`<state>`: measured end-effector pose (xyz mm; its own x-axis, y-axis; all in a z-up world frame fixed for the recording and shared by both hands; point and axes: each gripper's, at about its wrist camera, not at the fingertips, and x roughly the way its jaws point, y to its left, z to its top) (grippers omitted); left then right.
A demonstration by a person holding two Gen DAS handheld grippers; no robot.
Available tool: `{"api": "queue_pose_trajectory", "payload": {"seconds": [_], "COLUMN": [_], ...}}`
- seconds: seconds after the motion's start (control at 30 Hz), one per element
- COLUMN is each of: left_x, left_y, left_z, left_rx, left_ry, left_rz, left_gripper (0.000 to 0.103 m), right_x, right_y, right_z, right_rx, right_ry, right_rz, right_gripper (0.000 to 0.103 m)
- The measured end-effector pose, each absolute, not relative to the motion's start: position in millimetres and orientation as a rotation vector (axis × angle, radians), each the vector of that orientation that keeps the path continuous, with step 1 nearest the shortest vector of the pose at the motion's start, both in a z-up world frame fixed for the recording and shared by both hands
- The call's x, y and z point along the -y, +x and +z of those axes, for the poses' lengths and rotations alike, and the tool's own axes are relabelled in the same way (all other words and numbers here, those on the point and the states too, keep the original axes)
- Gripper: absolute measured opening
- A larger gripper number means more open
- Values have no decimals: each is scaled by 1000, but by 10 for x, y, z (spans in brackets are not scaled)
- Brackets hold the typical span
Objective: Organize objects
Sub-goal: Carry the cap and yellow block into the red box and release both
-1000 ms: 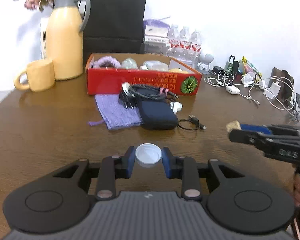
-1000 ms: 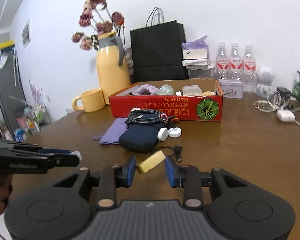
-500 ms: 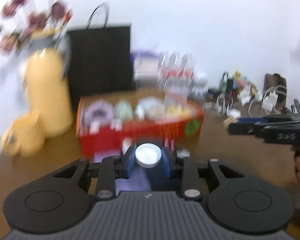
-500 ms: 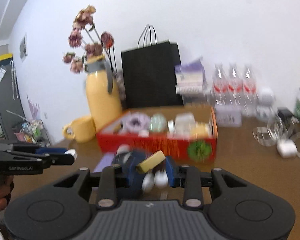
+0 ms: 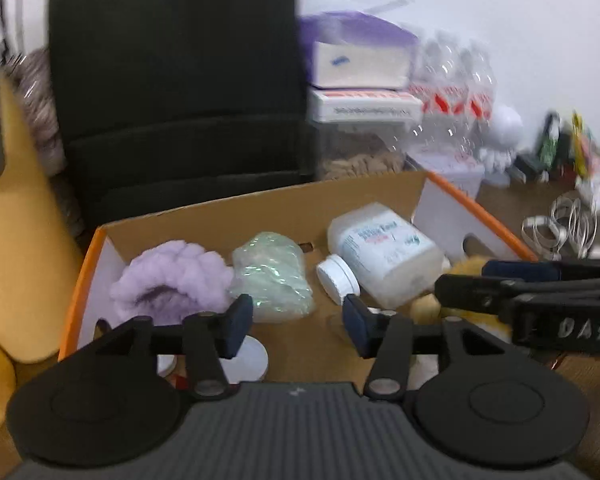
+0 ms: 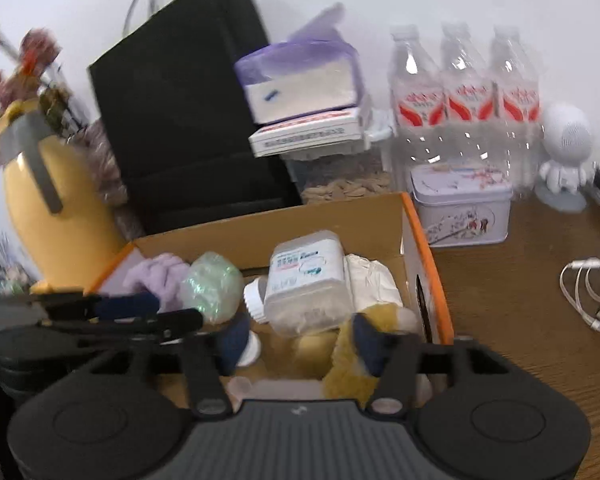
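Both grippers we hold over the cardboard box point(image 5: 268, 204). Left gripper point(image 5: 298, 326): jaws opening, nothing between them; white cap point(image 5: 248, 356) lies on the box floor below. Right gripper point(image 6: 296, 338): jaws opening, nothing clamped. We note a white bottle point(image 6: 306, 280) and purple scrunchie point(image 5: 172, 284) inside.

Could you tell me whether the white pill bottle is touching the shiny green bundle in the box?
Apart. The left wrist view shows bare cardboard floor between the white pill bottle and the green bundle.
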<state>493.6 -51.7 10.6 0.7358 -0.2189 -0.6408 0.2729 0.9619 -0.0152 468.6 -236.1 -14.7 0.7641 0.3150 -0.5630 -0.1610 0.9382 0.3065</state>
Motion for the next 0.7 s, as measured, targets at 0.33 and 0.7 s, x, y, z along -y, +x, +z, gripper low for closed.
{"api": "queue_pose_trajectory", "payload": {"seconds": [0.33,0.7], "left_x": [151,-26], "left_y": [3940,1719], "left_z": [793,342], "left_rx": [-533,-503], "left_ry": [28,49], "left_rz": [-248,-229], "left_gripper": [87,103], "right_x": [2567,2557], "right_y": [3922,1794], "right_z": [437,27], "right_rx": [-485,-527], "right_ry": [206,121], "right_rz": [271,299], "right_gripper": [64,72]}}
